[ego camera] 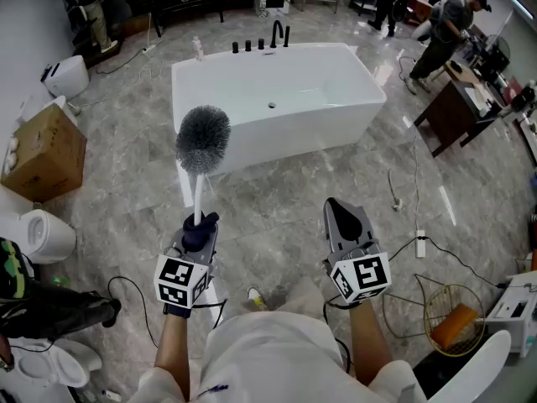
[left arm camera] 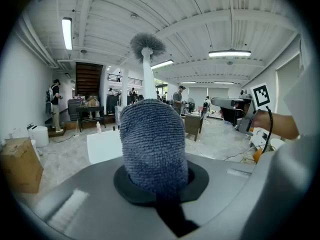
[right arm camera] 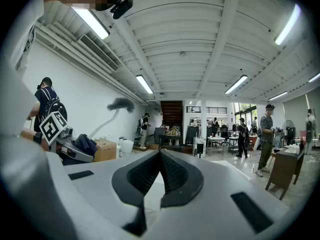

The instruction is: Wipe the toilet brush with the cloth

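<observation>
The toilet brush has a white handle point(ego camera: 198, 196) and a round grey bristle head point(ego camera: 203, 138) that stands upright above my left gripper point(ego camera: 200, 223). A dark blue cloth point(left arm camera: 152, 139) bulges out of the left jaws, which are shut on it, and it hides the handle's lower end. Behind the cloth the handle rises to the bristle head point(left arm camera: 147, 45). My right gripper point(ego camera: 340, 206) hovers level, to the right of the brush and apart from it, shut with nothing in it point(right arm camera: 159, 156). From there, the brush head point(right arm camera: 120, 104) shows at the left.
A white bathtub point(ego camera: 277, 99) stands ahead on the grey marble floor. A cardboard box point(ego camera: 42, 154) and a toilet point(ego camera: 42, 235) are at the left. At the right lie a wire basket point(ego camera: 453, 317), a power strip point(ego camera: 420, 242) and cables. People stand at the back.
</observation>
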`<act>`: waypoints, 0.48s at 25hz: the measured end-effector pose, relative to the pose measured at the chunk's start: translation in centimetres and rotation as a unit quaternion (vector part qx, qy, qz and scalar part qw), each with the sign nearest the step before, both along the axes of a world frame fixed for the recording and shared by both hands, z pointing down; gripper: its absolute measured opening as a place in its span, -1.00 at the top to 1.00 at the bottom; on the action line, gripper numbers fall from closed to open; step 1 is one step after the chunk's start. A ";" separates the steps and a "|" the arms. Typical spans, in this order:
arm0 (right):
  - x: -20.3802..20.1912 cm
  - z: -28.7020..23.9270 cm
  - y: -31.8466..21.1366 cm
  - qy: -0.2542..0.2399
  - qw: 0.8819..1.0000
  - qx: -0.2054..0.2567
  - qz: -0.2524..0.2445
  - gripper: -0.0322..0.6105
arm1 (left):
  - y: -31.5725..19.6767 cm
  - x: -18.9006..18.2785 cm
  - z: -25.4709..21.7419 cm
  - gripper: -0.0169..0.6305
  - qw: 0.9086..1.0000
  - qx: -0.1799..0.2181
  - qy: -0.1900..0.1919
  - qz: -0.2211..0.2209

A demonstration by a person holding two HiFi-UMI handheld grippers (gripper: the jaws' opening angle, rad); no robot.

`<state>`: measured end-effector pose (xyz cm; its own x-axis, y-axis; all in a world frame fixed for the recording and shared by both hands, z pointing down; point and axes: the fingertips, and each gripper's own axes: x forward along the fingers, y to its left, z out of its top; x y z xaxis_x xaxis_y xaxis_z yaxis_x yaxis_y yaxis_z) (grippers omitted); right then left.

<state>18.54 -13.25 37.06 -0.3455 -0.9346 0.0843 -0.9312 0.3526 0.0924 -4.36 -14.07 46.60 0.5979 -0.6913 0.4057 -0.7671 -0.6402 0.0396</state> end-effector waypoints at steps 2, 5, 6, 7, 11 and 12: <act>-0.5 0.0 0.8 0.006 1.000 -0.008 -0.005 0.89 | 0.9 0.4 0.3 0.88 1.000 -0.009 -0.011 0.018; -0.7 0.2 1.8 0.018 0.999 -0.021 -0.016 0.89 | 1.4 1.2 0.9 0.88 0.999 -0.020 -0.023 0.040; -0.4 0.5 2.1 0.022 0.999 -0.028 -0.017 0.89 | 1.4 1.7 1.2 0.88 0.998 -0.025 -0.020 0.050; 0.1 1.0 2.2 0.025 0.999 -0.035 -0.015 0.89 | 1.3 2.3 1.5 0.88 0.997 -0.032 -0.014 0.062; 1.4 3.0 1.9 0.011 0.998 -0.061 0.011 0.89 | 0.3 3.2 3.6 0.88 0.994 -0.043 -0.033 0.097; 0.7 3.2 1.9 0.000 0.998 -0.060 0.006 0.89 | 0.2 2.6 4.0 0.88 0.994 -0.041 -0.043 0.096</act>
<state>19.21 -11.37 40.24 -0.3340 -0.9219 0.1961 -0.9355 0.3496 0.0503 -1.76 -13.83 50.56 0.6760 -0.5311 0.5108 -0.6343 -0.7723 0.0364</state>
